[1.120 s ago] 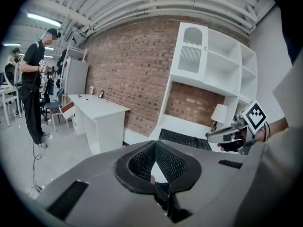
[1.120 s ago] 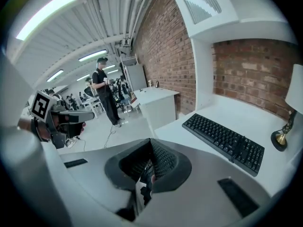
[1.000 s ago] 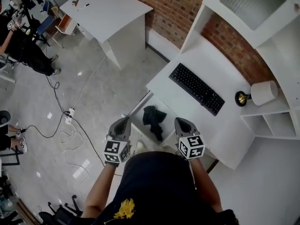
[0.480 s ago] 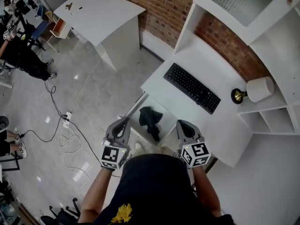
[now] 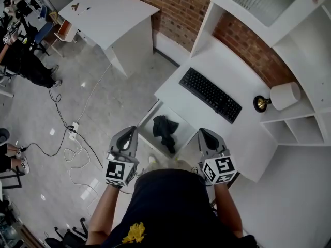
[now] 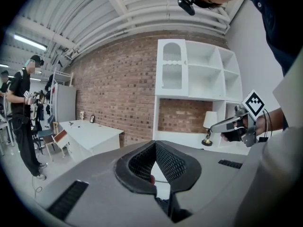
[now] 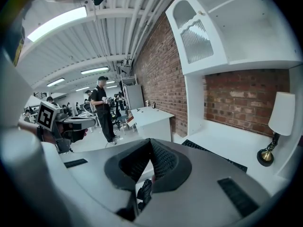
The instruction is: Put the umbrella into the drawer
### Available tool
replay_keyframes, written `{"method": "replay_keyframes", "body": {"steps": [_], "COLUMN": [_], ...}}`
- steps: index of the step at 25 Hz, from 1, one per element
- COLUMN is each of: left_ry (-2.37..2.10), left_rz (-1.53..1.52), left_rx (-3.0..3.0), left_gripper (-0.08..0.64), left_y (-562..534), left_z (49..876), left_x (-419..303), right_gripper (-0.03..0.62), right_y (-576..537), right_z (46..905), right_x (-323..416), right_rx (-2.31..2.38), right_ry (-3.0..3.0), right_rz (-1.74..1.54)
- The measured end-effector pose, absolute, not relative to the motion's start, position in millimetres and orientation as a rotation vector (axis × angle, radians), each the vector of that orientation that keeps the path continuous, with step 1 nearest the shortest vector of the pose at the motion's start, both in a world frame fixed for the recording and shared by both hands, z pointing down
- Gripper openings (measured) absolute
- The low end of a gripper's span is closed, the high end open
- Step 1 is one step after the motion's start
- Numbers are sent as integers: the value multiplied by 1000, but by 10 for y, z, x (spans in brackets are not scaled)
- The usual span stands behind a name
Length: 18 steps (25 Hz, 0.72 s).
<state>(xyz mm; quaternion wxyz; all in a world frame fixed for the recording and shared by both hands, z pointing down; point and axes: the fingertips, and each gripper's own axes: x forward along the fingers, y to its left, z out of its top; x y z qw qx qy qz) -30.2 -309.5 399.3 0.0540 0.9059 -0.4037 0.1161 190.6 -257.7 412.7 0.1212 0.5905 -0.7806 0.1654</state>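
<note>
The black folded umbrella (image 5: 164, 132) lies crumpled inside the open white drawer (image 5: 184, 125) under the desk. My left gripper (image 5: 131, 130) hangs above the floor just left of the drawer, shut and empty. On the drawer's right side my right gripper (image 5: 203, 132) is also shut with nothing in it. Neither touches the umbrella. In the right gripper view the jaws (image 7: 150, 141) meet at their tips, and a dark bit of the umbrella (image 7: 143, 191) shows below them. The left gripper view shows its jaws (image 6: 155, 144) closed the same way.
On the desk (image 5: 243, 133) lie a black keyboard (image 5: 210, 95) and a lamp (image 5: 282, 97), with white shelves (image 5: 305, 133) at the right. A second white desk (image 5: 111, 14) stands at the back. Cables (image 5: 77, 136) trail over the floor; a person (image 5: 20, 56) stands at far left.
Both grippers have lifted and drawn back a little from the drawer, staying shut. The umbrella lies in the drawer as before.
</note>
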Motion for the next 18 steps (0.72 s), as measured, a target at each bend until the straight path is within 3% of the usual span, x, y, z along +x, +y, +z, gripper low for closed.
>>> {"method": "replay_keyframes", "body": {"steps": [18], "left_ry": [-1273], "left_rz": [334], "left_rx": [2769], "left_gripper": [14], "left_y": [-3011], "left_z": [3863], "left_x": [-327], "right_gripper": [2], "right_y": [-2607], "right_z": [3894], "right_x": [2123], "right_rx": [1800], "right_ry": [-2246], "right_rz": [388]}}
